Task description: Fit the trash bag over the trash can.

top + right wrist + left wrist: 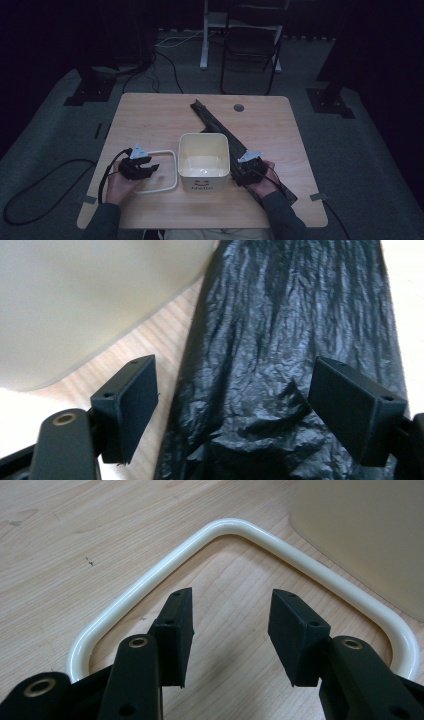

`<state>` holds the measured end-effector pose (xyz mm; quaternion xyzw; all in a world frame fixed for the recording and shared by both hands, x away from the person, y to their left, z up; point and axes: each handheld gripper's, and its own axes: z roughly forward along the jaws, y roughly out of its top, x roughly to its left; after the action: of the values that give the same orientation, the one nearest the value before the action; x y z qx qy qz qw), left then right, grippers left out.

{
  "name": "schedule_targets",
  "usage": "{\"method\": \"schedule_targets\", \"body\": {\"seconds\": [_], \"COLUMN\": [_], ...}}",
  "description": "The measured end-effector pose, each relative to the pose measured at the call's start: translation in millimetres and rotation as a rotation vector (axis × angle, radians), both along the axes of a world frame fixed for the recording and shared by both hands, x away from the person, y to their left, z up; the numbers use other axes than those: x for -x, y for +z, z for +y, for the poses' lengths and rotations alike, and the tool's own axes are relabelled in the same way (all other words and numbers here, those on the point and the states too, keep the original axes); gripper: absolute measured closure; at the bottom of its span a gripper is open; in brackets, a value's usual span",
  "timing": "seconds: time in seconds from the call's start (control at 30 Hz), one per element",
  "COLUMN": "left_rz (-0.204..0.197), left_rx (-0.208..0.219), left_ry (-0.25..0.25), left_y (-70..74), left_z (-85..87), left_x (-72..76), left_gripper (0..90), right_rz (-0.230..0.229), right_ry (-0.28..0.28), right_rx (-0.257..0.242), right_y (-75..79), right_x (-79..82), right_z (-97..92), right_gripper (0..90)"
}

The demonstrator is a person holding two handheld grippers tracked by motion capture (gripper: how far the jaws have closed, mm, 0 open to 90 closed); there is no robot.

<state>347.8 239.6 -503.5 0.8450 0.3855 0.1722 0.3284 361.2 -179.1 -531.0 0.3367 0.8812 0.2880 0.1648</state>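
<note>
Right now I have both claws low over the wooden surface (150,120), one on each side of the cream bin (204,161), which stands upright near the front edge with a smiley face and lettering on its front wall. My left claw (145,167) sits to the bin's left, its jaws spread wide with nothing between them. In the left gripper view the left claw (231,630) points at bare wood inside the loop of the cream wire handle (165,565), which lies flat on the surface and runs around the jaw tips without touching them; the bin's wall (370,535) stands just beyond the loop's far side. From the high view the handle (167,170) reaches out from the bin's left wall. My right claw (245,172) is just beside the bin's right wall, over the black plastic bag (215,122), a long folded strip lying diagonally behind and to the right of the bin. In the right gripper view the right claw (235,410) stands wide apart, straddling the crinkled bag (290,340), pads clear of it.
</note>
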Motion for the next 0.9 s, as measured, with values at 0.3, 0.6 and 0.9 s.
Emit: {"method": "schedule_targets", "body": {"seconds": [0.3, 0.6, 0.9], "left_rz": [0.006, 0.009, 0.015], "left_rx": [0.001, 0.004, -0.001], "left_ry": [0.000, 0.000, -0.003], "left_y": [-1.1, -2.4, -3.2], "left_z": [0.4, -0.1, -0.2], "left_x": [-0.2, -1.2, -2.1], "left_gripper": [53.0, 53.0, 53.0], "right_rz": [-0.020, 0.004, 0.017], "right_ry": [-0.037, -0.052, -0.034], "right_rx": [0.037, 0.000, -0.047], "right_y": [-0.7, -0.8, 4.5], "right_x": [-6.7, -13.9, -16.0], "right_z": [-1.6, -9.1, -2.5], "right_gripper": [15.1, 15.0, 13.0]}}
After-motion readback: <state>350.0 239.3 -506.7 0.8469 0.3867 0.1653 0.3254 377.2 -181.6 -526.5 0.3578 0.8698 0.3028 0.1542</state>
